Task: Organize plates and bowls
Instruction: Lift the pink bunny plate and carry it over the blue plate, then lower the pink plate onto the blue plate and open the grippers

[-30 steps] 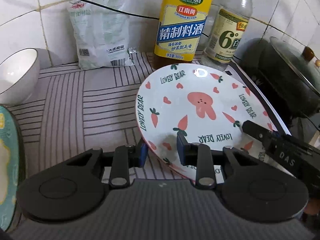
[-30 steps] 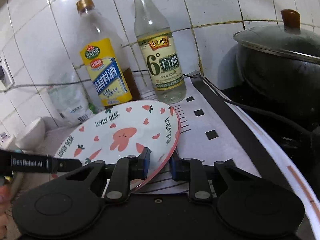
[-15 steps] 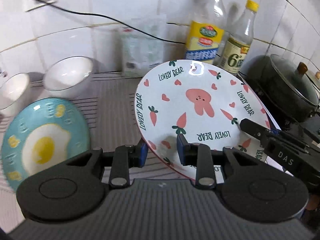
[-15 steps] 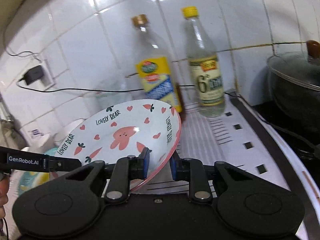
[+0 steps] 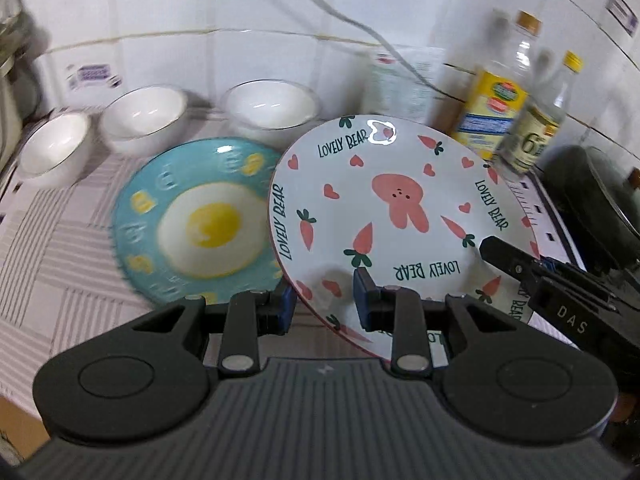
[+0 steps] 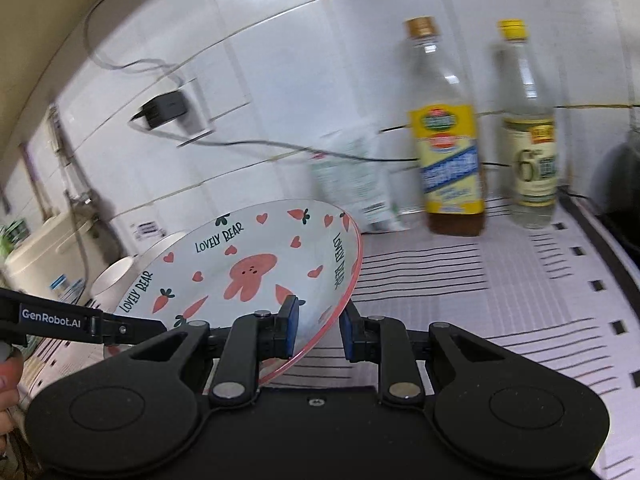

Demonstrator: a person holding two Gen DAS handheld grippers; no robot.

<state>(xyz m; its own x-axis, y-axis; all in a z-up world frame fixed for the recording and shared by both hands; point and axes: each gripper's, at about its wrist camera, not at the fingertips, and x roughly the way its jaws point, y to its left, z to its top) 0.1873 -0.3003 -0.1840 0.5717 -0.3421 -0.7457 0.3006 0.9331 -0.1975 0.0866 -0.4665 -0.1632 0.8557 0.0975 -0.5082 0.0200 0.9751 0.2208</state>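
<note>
I hold a white "Lovely Bear" plate (image 5: pixel 400 216) with a pink rabbit and carrots, lifted off the counter, between both grippers. My left gripper (image 5: pixel 322 304) is shut on its near left rim. My right gripper (image 6: pixel 318 328) is shut on its right rim (image 6: pixel 344 280); that gripper shows in the left wrist view (image 5: pixel 560 300). A blue fried-egg plate (image 5: pixel 192 224) lies flat on the striped cloth, to the left of and below the held plate. Three white bowls (image 5: pixel 54 148) (image 5: pixel 144 118) (image 5: pixel 270 108) stand in a row behind it.
A yellow-label bottle (image 6: pixel 448 140) and a clear vinegar bottle (image 6: pixel 528 132) stand at the tiled wall with a white bag (image 6: pixel 356 184). A dark lidded pot (image 5: pixel 596 200) sits at the right. A cable and plug (image 6: pixel 164 110) hang on the wall.
Both grippers have carried the bear plate up and to the left, away from the bottles. The blue plate and all the bowls have come into the left wrist view.
</note>
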